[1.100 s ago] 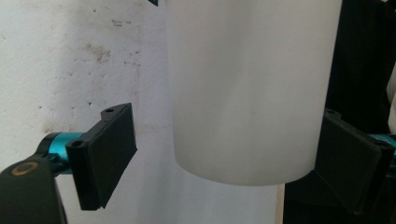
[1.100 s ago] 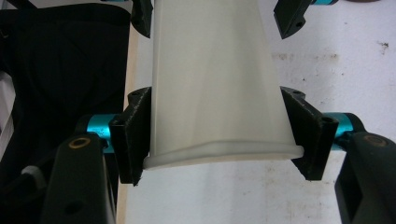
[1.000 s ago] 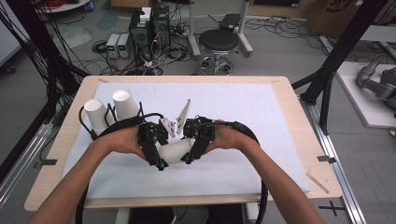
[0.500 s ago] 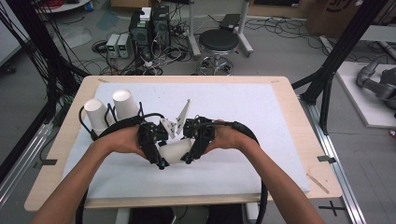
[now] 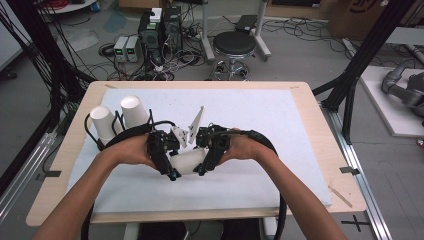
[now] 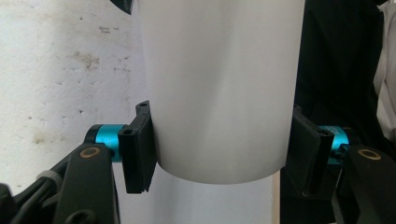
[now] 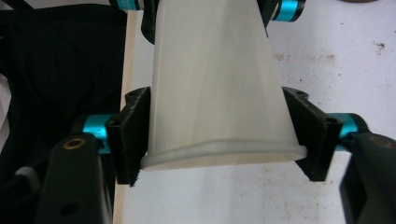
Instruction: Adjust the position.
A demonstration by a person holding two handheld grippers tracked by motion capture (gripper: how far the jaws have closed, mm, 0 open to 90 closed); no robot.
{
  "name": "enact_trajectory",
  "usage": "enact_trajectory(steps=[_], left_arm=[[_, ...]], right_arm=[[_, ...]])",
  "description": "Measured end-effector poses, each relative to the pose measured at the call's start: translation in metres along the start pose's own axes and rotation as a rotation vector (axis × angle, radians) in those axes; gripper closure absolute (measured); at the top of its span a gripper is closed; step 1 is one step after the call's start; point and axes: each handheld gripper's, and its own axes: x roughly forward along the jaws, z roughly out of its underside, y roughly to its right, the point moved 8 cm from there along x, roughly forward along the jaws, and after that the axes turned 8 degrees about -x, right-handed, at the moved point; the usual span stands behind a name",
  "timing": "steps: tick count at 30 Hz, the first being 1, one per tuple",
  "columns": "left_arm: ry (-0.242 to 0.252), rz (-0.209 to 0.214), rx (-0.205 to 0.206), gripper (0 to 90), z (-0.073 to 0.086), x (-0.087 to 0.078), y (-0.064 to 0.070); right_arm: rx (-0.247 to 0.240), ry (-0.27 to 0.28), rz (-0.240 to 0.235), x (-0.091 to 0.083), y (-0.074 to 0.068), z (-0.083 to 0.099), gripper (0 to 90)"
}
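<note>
A white paper cup (image 5: 187, 161) lies on its side between the two grippers, lifted just above the near middle of the white mat (image 5: 280, 145). The left gripper (image 5: 167, 167) pinches its closed bottom end: in the left gripper view the cup (image 6: 219, 88) fills the gap between the jaws, the left pad pressed flat against its wall, the right pad at its edge, and the jaws stand spread about as wide as the cup's base. The right gripper (image 5: 204, 167) pinches the rim end: in the right gripper view both pads bear on the cup (image 7: 217, 93) just above the rolled lip, which bows out of round under the squeeze, and those jaws stand wider, at the width of the mouth.

I count three cups in all: the one held, and two more white cups (image 5: 102, 122) (image 5: 134, 110) standing upside down side by side at the far left of the mat. There are two grippers, each in one hand.

The high view takes in the whole wooden table (image 5: 315, 107), both forearms and the cables. The gripper views give the pad contact and the stains on the mat. The right gripper view also catches the left gripper's blue-collared jaws (image 7: 212, 9) at the cup's far end.
</note>
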Motion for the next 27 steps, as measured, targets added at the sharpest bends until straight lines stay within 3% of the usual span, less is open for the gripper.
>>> enact_trajectory(steps=[5,13,18,27], left_arm=[[0.01,-0.006,0.004,35.5,0.0,-0.001,0.0],[0.023,-0.008,0.012,35.5,0.0,-0.004,0.0],[0.034,-0.009,0.017,35.5,0.0,-0.004,0.0],[0.053,-0.017,0.017,35.5,0.002,-0.008,0.001]], right_arm=[[0.011,0.012,-0.005,0.002,-0.001,-0.002,14.1],[0.048,0.048,0.04,-0.002,0.004,-0.003,13.0],[0.061,0.077,0.015,-0.008,0.002,-0.002,12.9],[0.066,0.11,0.022,-0.015,0.003,0.0,12.7]])
